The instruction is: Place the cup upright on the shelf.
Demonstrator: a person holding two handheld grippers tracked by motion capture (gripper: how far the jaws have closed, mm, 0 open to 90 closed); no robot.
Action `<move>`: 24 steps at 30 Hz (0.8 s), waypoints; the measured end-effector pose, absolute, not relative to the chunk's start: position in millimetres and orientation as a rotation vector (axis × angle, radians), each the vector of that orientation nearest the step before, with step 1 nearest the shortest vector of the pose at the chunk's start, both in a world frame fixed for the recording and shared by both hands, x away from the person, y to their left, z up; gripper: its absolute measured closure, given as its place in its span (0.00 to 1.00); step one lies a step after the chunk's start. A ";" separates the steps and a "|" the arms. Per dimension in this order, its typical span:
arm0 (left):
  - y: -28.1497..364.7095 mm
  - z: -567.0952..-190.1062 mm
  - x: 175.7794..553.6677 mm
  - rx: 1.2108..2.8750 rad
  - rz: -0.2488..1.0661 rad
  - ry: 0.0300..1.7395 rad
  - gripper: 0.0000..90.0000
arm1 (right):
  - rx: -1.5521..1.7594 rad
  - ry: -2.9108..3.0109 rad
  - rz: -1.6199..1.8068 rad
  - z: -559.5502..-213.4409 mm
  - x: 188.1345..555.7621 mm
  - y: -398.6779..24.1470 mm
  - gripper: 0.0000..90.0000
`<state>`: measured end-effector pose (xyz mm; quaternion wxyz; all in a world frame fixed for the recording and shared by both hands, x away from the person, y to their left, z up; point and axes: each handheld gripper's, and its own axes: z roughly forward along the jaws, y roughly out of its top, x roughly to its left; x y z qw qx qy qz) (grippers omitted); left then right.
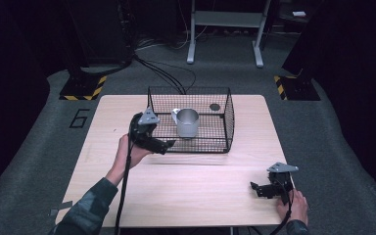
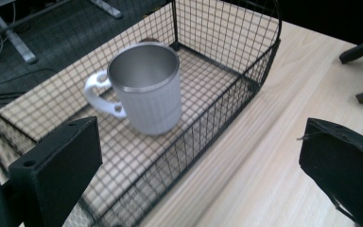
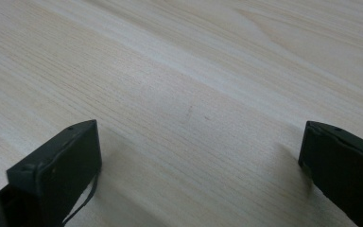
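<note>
High view
Writing: large numeral "6" (image 1: 79, 118) marked on the grey floor left of the table (image 1: 186, 191); nothing else legible.
Hazard marking: yellow-and-black striped tape (image 1: 83, 88) at the feet of the stands either side of the far floor.
Basket: black wire basket (image 1: 227, 122) on the far middle of the table, open at the top.
Mug: steel mug (image 1: 188, 122) with a white handle, upright inside the basket, left of centre; handle turned to the basket's left.
Left gripper: left gripper (image 1: 169, 144) held above the table at the basket's near-left corner, jaws pointing right along the front wall; grey three-cornered plate up; forearm in a green sleeve comes in from the bottom left, cable trailing down along it.
Right gripper: right gripper (image 1: 255, 188) low at the table's near-right corner, jaws pointing left, well apart from the basket; the hand grips it from behind.

Left gripper view
Jaws: spread wide, nothing between them; they look down over the basket's near wall.
Mug: upright on the basket floor, beyond the jaws, untouched; no brand or print visible on its side.

Right gripper view
Jaws: spread wide, nothing held.
Surface: bare pale wood grain of the table just below; no writing.
</note>
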<state>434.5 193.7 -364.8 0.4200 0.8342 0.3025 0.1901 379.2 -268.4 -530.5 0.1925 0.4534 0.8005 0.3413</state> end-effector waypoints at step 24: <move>290.0 -458.4 365.9 2.022 0.527 1.039 0.00 | 1.269 2.261 0.948 -529.9 379.2 -268.8 0.00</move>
